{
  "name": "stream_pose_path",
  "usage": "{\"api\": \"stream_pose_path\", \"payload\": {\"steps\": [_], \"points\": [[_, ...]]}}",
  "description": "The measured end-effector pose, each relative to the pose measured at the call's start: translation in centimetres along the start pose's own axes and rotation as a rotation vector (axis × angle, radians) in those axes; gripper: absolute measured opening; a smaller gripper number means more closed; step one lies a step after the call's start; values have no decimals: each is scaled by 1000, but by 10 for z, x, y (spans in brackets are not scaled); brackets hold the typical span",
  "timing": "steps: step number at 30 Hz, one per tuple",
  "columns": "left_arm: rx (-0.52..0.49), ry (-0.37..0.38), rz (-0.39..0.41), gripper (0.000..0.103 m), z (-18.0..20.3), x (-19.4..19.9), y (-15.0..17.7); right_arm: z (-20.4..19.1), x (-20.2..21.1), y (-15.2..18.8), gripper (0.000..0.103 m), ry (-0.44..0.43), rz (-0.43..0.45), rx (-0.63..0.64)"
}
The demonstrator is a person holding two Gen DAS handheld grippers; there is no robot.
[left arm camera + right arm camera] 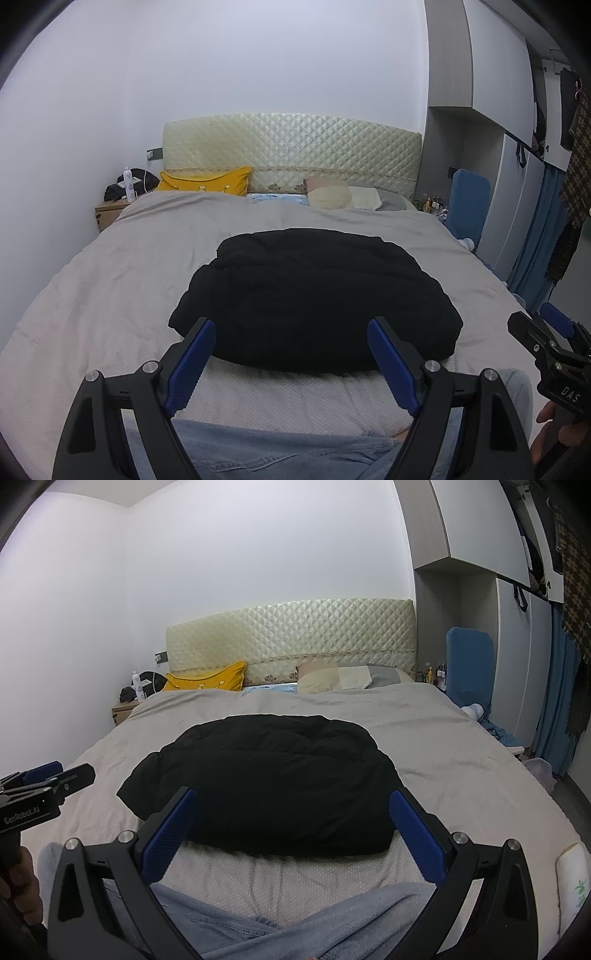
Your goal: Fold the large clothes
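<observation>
Denim legs (277,454) of the person fill the six o'clock edge of both wrist views, crossed at the foot of the bed. Just above them the left gripper (291,326) holds its blue pads (192,363) wide apart with nothing between them, hovering short of the cloth. The right gripper (293,797) stands likewise spread, its pads (417,834) bare and framing the near edge of the garment without touching it. From the left view the right gripper's body shows at three o'clock, a hand (554,424) on its handle.

The black padded jacket (314,295) lies folded into a thick bundle on the grey bedspread (110,277), dead centre, toward twelve o'clock from both grippers. Beyond it, at the head of the bed, a yellow cushion (207,182) sits at eleven o'clock and pale pillows (340,195) at one o'clock, against a quilted cream headboard (291,144). A wooden nightstand (109,214) with a bottle (129,184) stands at ten o'clock; a wardrobe (480,74) rises at two o'clock.
</observation>
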State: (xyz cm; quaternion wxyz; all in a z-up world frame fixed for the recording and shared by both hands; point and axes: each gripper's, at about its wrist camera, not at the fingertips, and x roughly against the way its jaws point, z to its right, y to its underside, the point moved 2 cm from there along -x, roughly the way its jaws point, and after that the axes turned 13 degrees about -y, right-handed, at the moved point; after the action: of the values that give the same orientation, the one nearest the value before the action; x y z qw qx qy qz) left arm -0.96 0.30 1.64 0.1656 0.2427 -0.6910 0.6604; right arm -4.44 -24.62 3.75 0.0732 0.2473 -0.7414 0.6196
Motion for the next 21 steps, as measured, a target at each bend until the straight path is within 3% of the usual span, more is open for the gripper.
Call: {"api": "stream_pose_path", "payload": {"steps": [21], "points": [[-8,14,7,84,0,1,1,6,3,3,103,1,-3,-13]]}}
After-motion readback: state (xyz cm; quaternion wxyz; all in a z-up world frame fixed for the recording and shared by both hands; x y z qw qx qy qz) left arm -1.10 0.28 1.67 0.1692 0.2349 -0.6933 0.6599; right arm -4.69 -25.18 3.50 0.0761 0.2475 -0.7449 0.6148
